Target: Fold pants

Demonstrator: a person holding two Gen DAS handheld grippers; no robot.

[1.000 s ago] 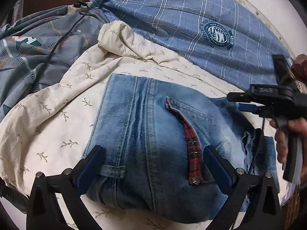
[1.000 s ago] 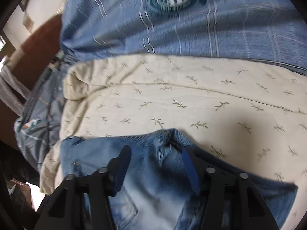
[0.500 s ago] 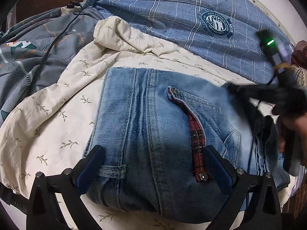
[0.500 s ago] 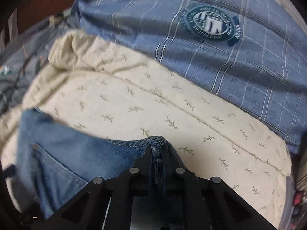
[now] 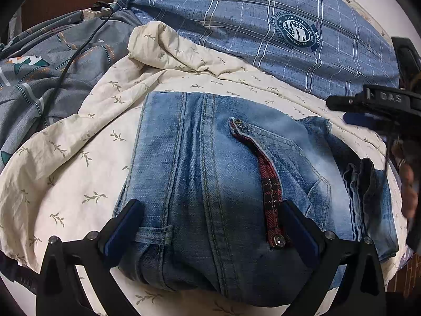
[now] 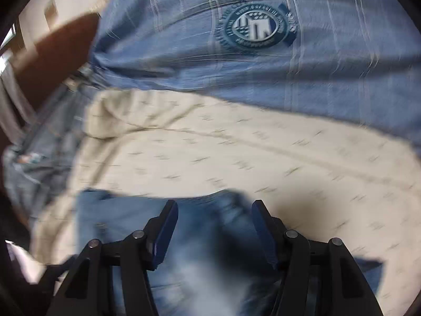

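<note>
Left hand-held gripper (image 5: 210, 226) spread wide over folded jeans (image 5: 223, 173); right hand-held gripper (image 6: 214, 223) parted (blurred), low above denim.

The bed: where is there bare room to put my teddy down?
Bare sheet lies left of the jeans, below the grey quilt. A thin strip runs between jeans and blue pillow. Right of the jeans is crowded: the right gripper hovers there.
</note>
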